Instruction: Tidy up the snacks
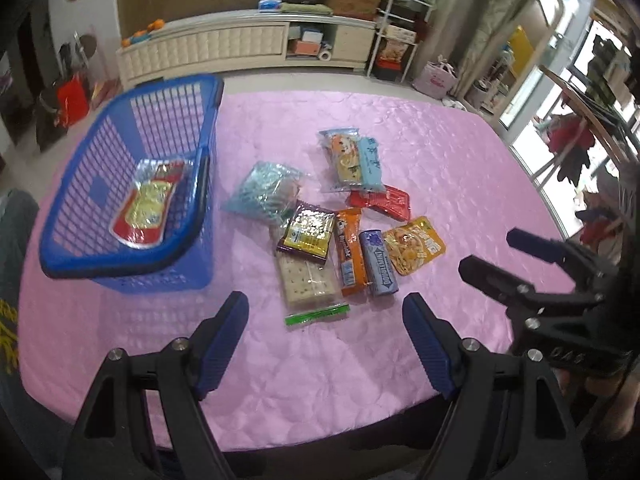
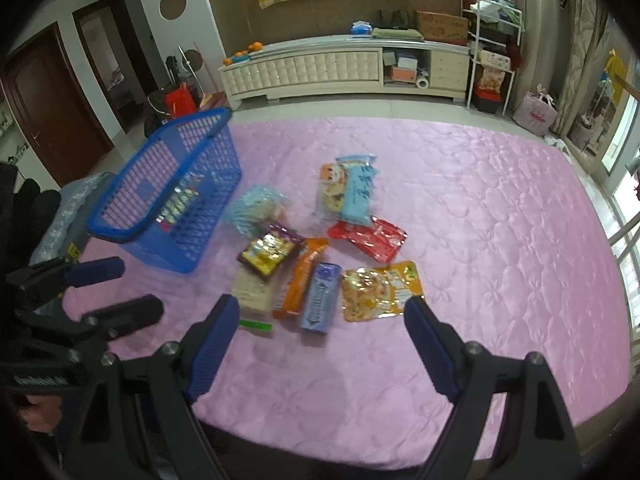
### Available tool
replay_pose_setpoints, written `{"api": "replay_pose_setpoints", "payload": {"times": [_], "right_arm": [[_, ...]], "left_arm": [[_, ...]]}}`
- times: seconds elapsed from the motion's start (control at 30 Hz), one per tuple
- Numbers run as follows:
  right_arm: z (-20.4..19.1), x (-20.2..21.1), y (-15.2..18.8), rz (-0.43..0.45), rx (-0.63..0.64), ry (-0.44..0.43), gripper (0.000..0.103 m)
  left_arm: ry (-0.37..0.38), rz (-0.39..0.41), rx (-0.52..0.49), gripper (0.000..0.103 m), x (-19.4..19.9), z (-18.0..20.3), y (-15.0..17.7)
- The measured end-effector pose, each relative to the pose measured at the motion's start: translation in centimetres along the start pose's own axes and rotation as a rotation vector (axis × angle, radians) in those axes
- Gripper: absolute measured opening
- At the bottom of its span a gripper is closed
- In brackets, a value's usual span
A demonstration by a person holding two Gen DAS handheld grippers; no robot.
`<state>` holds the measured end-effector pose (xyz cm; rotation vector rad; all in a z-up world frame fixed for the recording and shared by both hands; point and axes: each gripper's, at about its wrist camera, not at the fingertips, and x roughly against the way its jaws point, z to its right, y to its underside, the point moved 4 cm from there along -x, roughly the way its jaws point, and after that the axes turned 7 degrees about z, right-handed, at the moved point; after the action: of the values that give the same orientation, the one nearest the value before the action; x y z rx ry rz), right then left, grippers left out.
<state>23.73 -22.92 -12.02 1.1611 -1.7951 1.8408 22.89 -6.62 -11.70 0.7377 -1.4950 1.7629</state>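
A blue mesh basket [image 1: 132,184] [image 2: 176,192] stands at the left of the pink table and holds one red and gold packet [image 1: 146,204]. Several snack packets lie in a loose heap mid-table: a cracker pack [image 1: 306,280], an orange bar [image 1: 351,250] [image 2: 300,280], a blue bar [image 1: 378,262] [image 2: 320,298], a yellow pouch [image 1: 414,244] [image 2: 380,290], a red pouch [image 1: 382,200] [image 2: 370,238]. My left gripper [image 1: 326,308] is open above the near table, just short of the cracker pack. My right gripper [image 2: 322,314] is open too, with the blue bar's near end between its tips.
The pink quilted cloth [image 2: 500,220] is bare to the right and along the near edge. A white low cabinet [image 2: 344,66] and a shelf rack [image 2: 492,48] stand beyond the table. A window runs along the right.
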Motion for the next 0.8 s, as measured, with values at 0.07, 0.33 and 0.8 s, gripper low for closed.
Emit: {"api": "replay_pose_setpoints", "payload": {"times": [0.07,0.33,0.8], "right_arm": [[0.3,-1.0,0.5,-0.005,-0.004,0.003,0.087],[1.7,-5.0,2.2,-0.019,0.002,0.053,0.087],[3.6,-7.9,3.4,-0.064,-0.072,0.046,0.087]], "left_arm": [[-0.015,-0.012,-0.004,0.078,-1.2,0.0,0.3],[-0.084,-0.081,-0.048,0.078,-6.6,-0.5,1.4],[-0.130,-0.193,-0.085,0.078,-15.0,-1.4,1.5]]}}
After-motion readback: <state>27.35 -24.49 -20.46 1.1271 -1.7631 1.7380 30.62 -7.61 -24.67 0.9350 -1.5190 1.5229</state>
